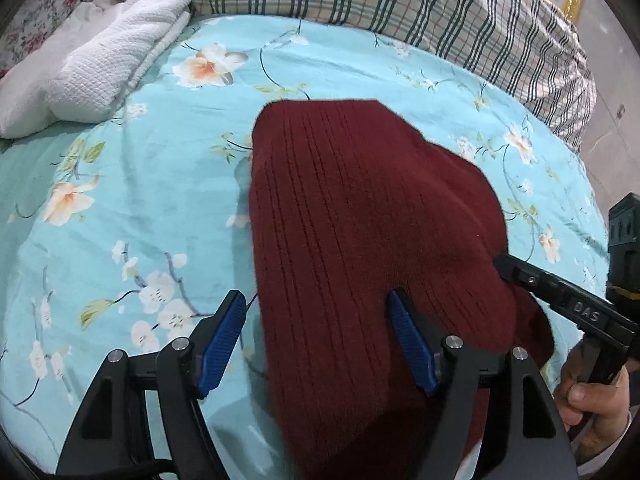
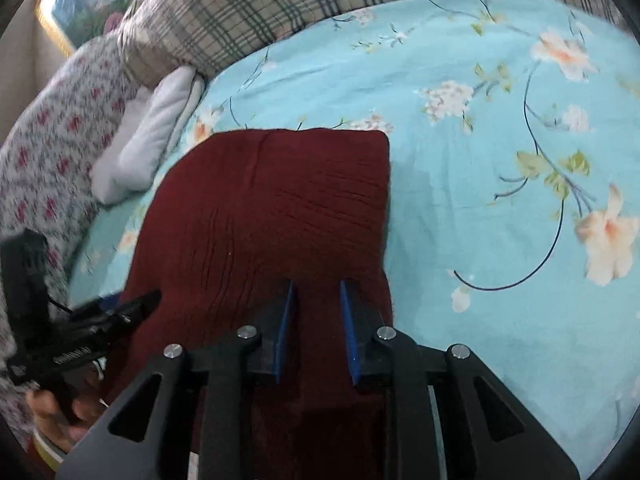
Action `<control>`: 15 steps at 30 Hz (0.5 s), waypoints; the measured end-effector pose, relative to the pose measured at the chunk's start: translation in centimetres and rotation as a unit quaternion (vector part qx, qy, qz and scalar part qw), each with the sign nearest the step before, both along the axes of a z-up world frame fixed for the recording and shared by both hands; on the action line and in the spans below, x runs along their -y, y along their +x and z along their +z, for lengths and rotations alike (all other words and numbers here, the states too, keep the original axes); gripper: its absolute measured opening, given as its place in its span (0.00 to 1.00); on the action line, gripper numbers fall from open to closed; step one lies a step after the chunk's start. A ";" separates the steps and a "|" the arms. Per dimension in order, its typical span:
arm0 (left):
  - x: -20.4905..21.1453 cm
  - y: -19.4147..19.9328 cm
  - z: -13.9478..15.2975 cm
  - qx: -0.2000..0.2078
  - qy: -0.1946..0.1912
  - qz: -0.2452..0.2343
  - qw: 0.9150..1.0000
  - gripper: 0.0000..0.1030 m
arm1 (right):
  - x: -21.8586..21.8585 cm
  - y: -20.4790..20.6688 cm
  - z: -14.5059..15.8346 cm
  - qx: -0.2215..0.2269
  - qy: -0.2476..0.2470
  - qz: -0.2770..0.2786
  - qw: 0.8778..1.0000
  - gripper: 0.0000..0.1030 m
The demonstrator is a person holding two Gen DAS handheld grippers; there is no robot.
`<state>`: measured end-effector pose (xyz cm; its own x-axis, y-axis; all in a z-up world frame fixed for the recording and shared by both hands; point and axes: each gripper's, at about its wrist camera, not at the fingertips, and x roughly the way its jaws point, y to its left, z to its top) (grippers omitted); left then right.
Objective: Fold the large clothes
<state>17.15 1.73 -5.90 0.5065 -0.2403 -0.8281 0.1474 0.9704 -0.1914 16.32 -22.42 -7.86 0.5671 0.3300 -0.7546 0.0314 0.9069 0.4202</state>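
A dark red ribbed knit sweater (image 1: 360, 240) (image 2: 272, 208) lies folded on the blue flowered bed sheet (image 1: 140, 184) (image 2: 480, 160). My left gripper (image 1: 316, 306) stands open and wide over the garment's near left edge, one blue pad above the sheet and the other above the knit, gripping nothing. My right gripper (image 2: 317, 294) hovers over the near right part of the sweater, its blue pads a narrow gap apart with flat knit showing between them. In the left wrist view the right gripper (image 1: 506, 266) tips onto the sweater's right edge. The left gripper (image 2: 136, 300) shows at the left of the right wrist view.
A folded white towel (image 1: 100, 68) (image 2: 152, 136) lies at the far left of the bed. A plaid quilt (image 1: 400, 4) (image 2: 248, 8) is bunched along the far side, with flowered fabric (image 2: 48, 148) beside it. A person's hands (image 1: 592, 396) (image 2: 52, 412) hold the gripper handles.
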 end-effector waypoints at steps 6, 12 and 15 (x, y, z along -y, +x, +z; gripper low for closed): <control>-1.7 -3.9 1.6 0.014 0.006 0.007 1.000 0.72 | -0.6 -1.9 2.2 0.012 -0.010 0.010 1.000 0.25; -1.3 -7.4 0.5 0.020 0.029 -0.005 0.999 0.73 | -2.2 -5.1 3.5 0.025 -0.034 0.039 0.998 0.28; -0.8 -7.5 -0.3 0.028 0.043 -0.004 0.999 0.77 | -2.6 -5.5 1.7 0.005 -0.053 0.040 0.998 0.28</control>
